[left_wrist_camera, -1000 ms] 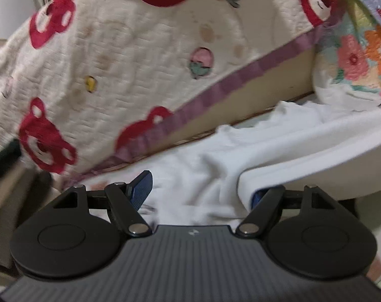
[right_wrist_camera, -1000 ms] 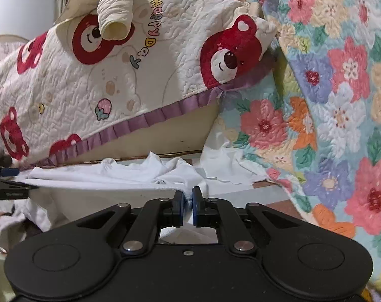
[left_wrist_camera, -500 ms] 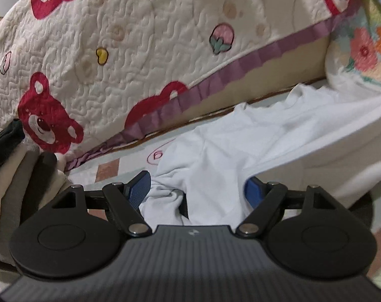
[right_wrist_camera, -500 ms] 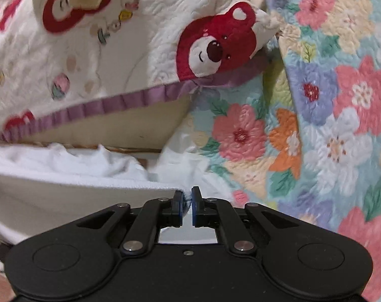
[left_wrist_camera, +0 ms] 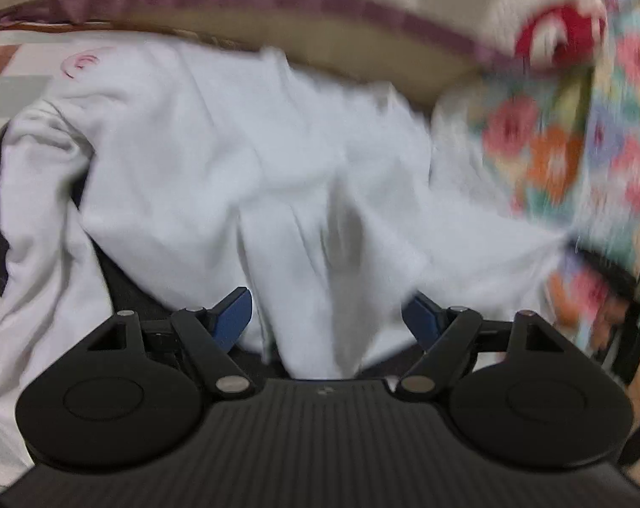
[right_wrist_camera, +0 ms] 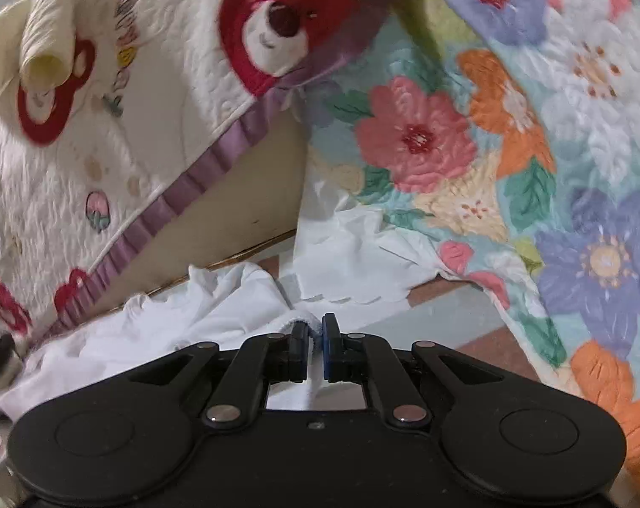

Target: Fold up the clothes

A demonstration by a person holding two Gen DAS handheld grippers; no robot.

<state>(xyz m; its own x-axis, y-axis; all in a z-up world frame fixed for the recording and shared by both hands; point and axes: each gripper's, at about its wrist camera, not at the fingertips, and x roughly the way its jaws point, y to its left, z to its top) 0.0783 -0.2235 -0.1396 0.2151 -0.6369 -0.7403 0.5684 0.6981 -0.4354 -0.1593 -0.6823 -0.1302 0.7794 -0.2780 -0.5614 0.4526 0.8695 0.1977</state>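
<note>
We swing the white garment (left_wrist_camera: 218,161) down, one edge pinched.

The left tongs (left_wrist_camera: 326,311) stay spread, cloth now bunched between and ahead of them (blurred); the right tongs (right_wrist_camera: 315,334) keep its hem pinched, lower than a second ago, so we judge a fold underway.

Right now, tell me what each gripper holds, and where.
Right gripper pinches the white cotton garment at a folded edge. Left gripper is open, holding nothing.

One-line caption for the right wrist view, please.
Right gripper shut on the white garment's edge, with the bear-print quilt and floral quilt behind.
</note>
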